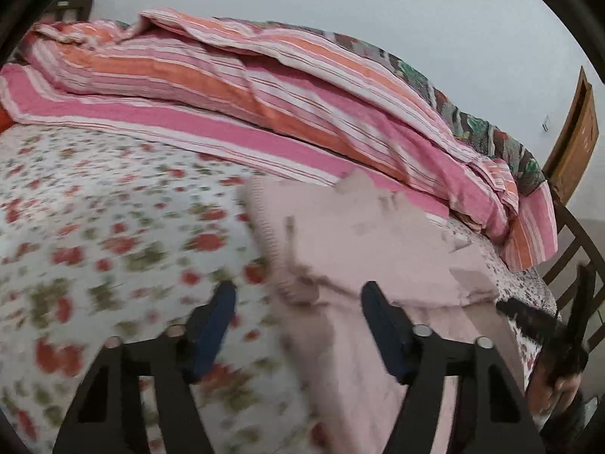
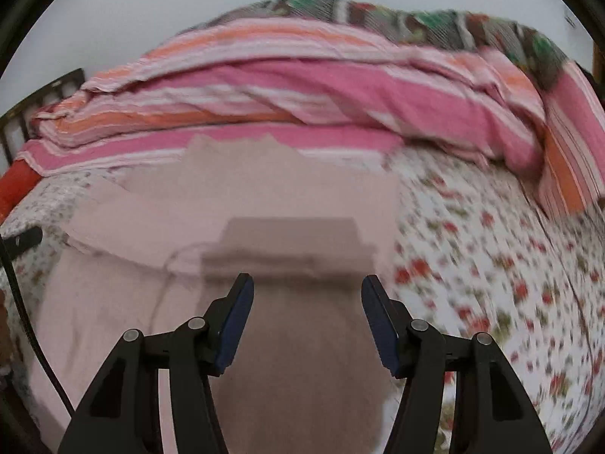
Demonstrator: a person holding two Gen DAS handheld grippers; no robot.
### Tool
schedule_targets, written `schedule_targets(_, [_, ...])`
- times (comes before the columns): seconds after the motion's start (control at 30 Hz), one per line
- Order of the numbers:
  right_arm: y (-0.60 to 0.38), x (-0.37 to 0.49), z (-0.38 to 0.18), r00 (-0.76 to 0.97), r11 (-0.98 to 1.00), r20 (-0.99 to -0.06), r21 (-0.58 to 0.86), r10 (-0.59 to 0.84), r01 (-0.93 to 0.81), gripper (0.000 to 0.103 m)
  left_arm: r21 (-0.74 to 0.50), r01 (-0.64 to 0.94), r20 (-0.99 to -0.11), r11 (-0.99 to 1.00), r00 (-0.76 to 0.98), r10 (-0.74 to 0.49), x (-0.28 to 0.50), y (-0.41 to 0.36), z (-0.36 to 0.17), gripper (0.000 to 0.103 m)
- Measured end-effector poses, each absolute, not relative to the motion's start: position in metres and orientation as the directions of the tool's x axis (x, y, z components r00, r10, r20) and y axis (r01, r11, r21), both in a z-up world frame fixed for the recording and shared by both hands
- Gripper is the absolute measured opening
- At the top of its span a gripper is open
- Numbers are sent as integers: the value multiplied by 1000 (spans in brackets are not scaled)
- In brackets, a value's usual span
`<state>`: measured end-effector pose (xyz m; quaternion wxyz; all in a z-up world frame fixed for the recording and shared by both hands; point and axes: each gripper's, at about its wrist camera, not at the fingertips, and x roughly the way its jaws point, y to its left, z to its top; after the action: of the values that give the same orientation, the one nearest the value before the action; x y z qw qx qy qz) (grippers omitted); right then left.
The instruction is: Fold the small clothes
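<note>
A pale pink garment lies partly folded on the floral bedsheet. My left gripper hovers over the garment's left edge. Its jaws stand apart, one blue pad over the sheet and the other over the cloth, gripping nothing. In the right wrist view the same garment fills the middle, with a folded-over layer just ahead of the fingers. My right gripper is open above that cloth, its pads on either side and not pinching it. Both views are blurred.
A pink and orange striped blanket is heaped along the far side of the bed, over a green and brown patterned quilt. A wooden door and dark bed frame stand at the right. A hand shows at the right edge.
</note>
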<state>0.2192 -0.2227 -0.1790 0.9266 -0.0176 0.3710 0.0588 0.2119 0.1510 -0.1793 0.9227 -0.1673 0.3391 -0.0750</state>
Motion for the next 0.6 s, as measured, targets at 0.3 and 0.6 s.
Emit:
schedule_targets(0.3, [-214, 206, -205, 767, 994, -642, -80, 10, -80, 59, -358, 22, -626, 933, 736, -258, 256, 133, -188, 36])
schedule_targets(0.6, [-209, 207, -207, 772, 990, -635, -124, -30, -63, 58, -327, 31, -651, 944, 717, -249, 268, 127, -197, 33])
